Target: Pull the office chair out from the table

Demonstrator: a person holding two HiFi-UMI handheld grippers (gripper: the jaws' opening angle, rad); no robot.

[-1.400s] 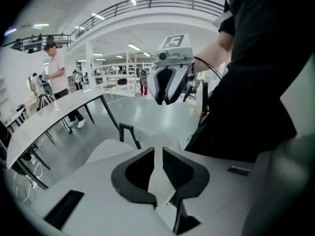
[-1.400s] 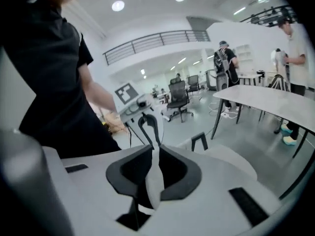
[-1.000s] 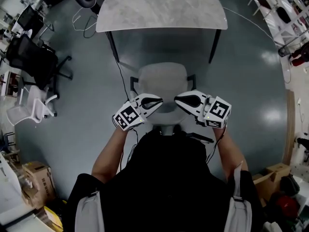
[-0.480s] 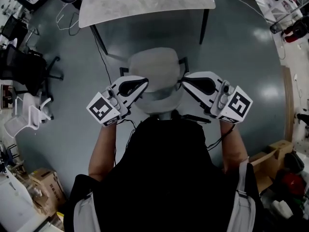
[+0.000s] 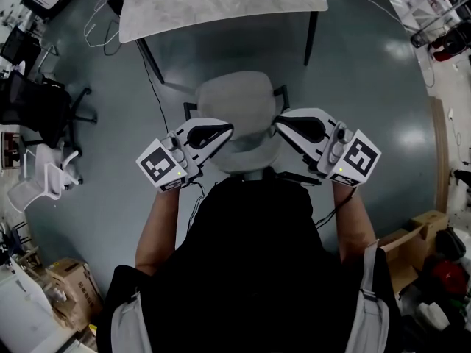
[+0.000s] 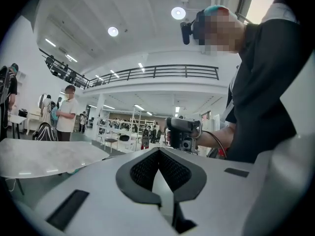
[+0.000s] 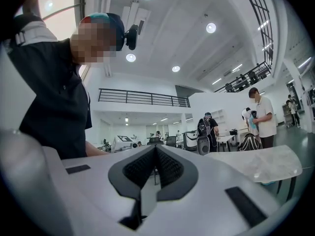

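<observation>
Fingers [image 6: 142,170] on the left gripper [image 5: 224,131] are pressed together with nothing between them, same deal for the right gripper [image 5: 282,126]. Both are held level, 1 on each side of the pale grey padded office chair [image 5: 239,98], tips pointing inward. Chair sits on the dark glossy floor [image 5: 368,87], clear of the white marble-look rectangular table [image 5: 221,2], right in front of the person [image 5: 254,271].

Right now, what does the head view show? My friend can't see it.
Seen from above, a person in a black top holds the left gripper and the right gripper, both shut and empty, tips facing each other above a grey office chair. The chair stands on the grey floor, just out from a pale table.
</observation>
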